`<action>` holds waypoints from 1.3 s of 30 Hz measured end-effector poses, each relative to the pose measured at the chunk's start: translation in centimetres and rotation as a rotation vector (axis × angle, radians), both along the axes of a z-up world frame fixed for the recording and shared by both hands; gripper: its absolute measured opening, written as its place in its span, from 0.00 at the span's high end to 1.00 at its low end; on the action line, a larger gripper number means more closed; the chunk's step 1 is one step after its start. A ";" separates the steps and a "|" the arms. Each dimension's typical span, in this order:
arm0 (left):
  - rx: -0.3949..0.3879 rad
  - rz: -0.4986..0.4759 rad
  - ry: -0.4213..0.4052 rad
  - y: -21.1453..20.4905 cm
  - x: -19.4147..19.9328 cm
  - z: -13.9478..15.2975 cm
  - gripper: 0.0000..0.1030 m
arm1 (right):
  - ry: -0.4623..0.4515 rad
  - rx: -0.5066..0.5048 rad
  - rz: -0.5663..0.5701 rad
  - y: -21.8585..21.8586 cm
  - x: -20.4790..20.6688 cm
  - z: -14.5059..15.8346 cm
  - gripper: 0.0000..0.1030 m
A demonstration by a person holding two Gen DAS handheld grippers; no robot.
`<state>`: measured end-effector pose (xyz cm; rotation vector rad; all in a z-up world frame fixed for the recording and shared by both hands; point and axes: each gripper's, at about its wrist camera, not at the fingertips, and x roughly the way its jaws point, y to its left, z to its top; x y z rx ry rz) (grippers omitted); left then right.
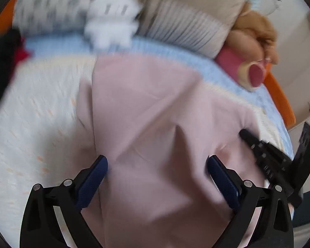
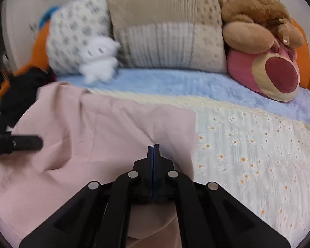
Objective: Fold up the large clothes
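From the left wrist view, the pink garment (image 1: pixel 155 111) lies spread over the daisy-print bedspread (image 1: pixel 37 111), creased across the middle. To fold it well, I judge the left gripper (image 1: pixel 157 171) should come down on a near edge rather than mid-cloth, and pinch both layers so the fold lifts evenly. Its jaws stand wide apart above the fabric, holding nothing; whether the blue pads (image 1: pixel 93 177) brush the cloth is unclear. The right gripper (image 1: pixel 258 144) shows at the right edge of the garment.

From the right wrist view, the right gripper (image 2: pixel 154 146) is fully closed, its tips at the pink garment (image 2: pixel 88 136) near its right edge; whether fabric is pinched between them I cannot tell. Pillows (image 2: pixel 165 26) and plush toys (image 2: pixel 264 62) sit at the far end.
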<state>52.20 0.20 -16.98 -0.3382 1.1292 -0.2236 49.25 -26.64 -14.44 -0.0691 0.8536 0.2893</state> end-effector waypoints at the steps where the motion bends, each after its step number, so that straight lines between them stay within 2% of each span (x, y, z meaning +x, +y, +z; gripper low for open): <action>1: 0.011 -0.006 0.002 -0.2 0.0 -1.2 0.03 | 0.005 -0.016 -0.010 0.0 0.4 -0.8 1.00; 3: 0.104 -0.028 -0.060 -1.5 -0.4 -1.4 0.03 | 0.012 -0.028 -0.020 0.1 0.9 -2.1 1.00; 5: 0.144 -0.053 -0.062 -2.2 -0.6 -1.0 0.03 | 0.003 -0.079 -0.009 1.0 0.7 -2.1 1.00; 7: 0.075 -0.054 -0.055 -1.6 -1.7 0.6 0.04 | -0.009 -0.088 0.017 1.1 -0.2 -0.7 0.99; 8: 0.008 -0.055 -0.069 -1.0 -3.1 2.1 0.04 | -0.010 -0.038 0.033 0.7 -1.2 0.6 0.95; 11: -0.065 -0.104 -0.106 -1.0 -7.0 5.3 0.03 | -0.069 0.140 0.148 0.4 -6.0 5.1 0.95; 13: -0.106 -0.148 -0.082 -2.0 -10.2 5.9 0.03 | -0.061 0.225 0.250 1.1 -9.3 6.3 0.95; 14: -0.118 -0.153 -0.062 -2.4 -11.0 5.6 0.03 | -0.041 0.234 0.278 1.7 -10.6 6.1 0.95; 16: -0.104 -0.139 0.024 -3.7 -12.5 3.4 0.03 | 0.029 0.147 0.294 3.5 -12.0 4.1 0.96; 19: 0.006 -0.081 0.058 -5.3 -13.2 0.4 0.05 | 0.134 0.027 0.214 4.8 -12.3 0.0 0.97; 21: 0.029 -0.036 0.028 -5.7 -14.1 1.5 0.05 | 0.099 0.021 0.176 4.3 -13.4 0.7 0.95; 23: 0.008 -0.019 -0.007 -6.2 -16.4 4.6 0.05 | -0.002 0.063 0.162 3.4 -16.8 4.1 0.94; 25: -0.004 -0.033 -0.034 -6.8 -19.1 7.8 0.05 | -0.051 0.091 0.181 2.2 -20.6 7.9 0.83; 26: -0.006 -0.057 -0.066 -7.2 -21.6 10.7 0.05 | -0.072 0.073 0.190 1.4 -22.8 10.0 0.70; 27: -0.004 -0.068 -0.095 -7.3 -23.7 12.7 0.05 | -0.097 0.066 0.203 0.9 -24.6 11.5 0.62; 28: 0.009 -0.071 -0.125 -7.2 -26.3 14.9 0.05 | -0.142 0.045 0.215 0.1 -27.5 13.9 0.58; 29: 0.012 -0.087 -0.163 -7.0 -29.9 17.6 0.05 | -0.171 0.024 0.211 -0.8 -29.9 15.7 0.49; 31: 0.003 -0.115 -0.219 -6.3 -35.5 20.7 0.03 | -0.221 0.040 0.209 -2.9 -35.7 19.0 0.36; 32: 0.003 -0.126 -0.242 -5.7 -39.3 22.0 0.03 | -0.234 0.050 0.208 -3.6 -38.5 20.0 0.23; 33: -0.006 -0.143 -0.251 -5.1 -41.9 22.4 0.03 | -0.240 0.070 0.205 -4.6 -41.4 20.9 0.16; 35: 0.001 -0.159 -0.253 -4.5 -46.3 22.2 0.03 | -0.222 0.135 0.214 -6.6 -46.2 21.4 0.17; 37: 0.024 -0.161 -0.254 -3.6 -50.4 20.2 0.03 | -0.189 0.214 0.220 -8.3 -50.6 20.2 0.17; 39: 0.088 -0.153 -0.247 -3.1 -52.6 16.7 0.03 | -0.154 0.244 0.210 -8.7 -53.7 18.2 0.16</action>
